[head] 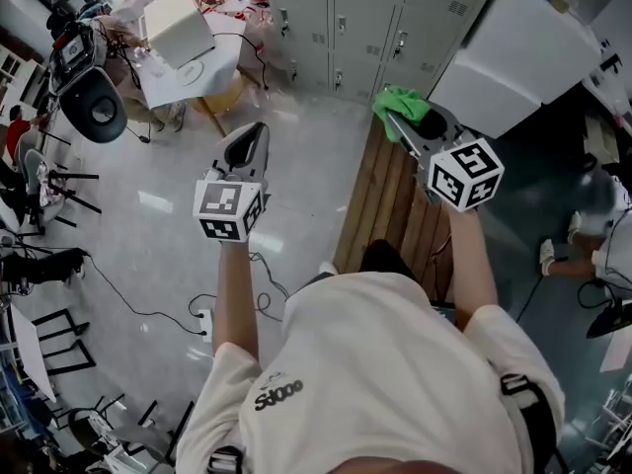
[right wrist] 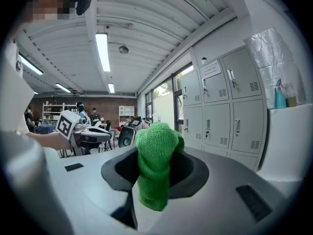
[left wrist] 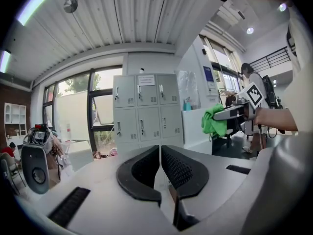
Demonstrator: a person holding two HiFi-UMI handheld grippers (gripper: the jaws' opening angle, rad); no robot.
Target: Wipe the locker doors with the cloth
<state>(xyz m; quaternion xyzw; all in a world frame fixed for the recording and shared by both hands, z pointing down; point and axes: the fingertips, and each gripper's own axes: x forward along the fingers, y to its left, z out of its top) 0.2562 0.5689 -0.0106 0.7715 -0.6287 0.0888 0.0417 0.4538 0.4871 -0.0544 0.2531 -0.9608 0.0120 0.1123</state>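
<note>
Though we pinch the cloth (right wrist: pixel 155 175) in the right gripper (right wrist: pixel 156 153), the lockers (head: pixel 365 23) stand well off.
Left gripper (left wrist: pixel 161 168) is pressed together, empty; next we close the gap.

The cloth (head: pixel 403 100) sat clamped in the right gripper (head: pixel 389 116), short of the lockers (head: pixel 365 18) and above a bench (head: pixel 387 205) standing before them. The left gripper (head: pixel 258 130) hung leftward, also apart from the lockers.

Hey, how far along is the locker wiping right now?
Done: the green cloth is picked up, clamped in the right gripper. In hand: it is held up facing the lockers, which stand well ahead, so the cloth touches no door. Left: all the wiping, as far as these views show. The left gripper is shut and empty.
</note>
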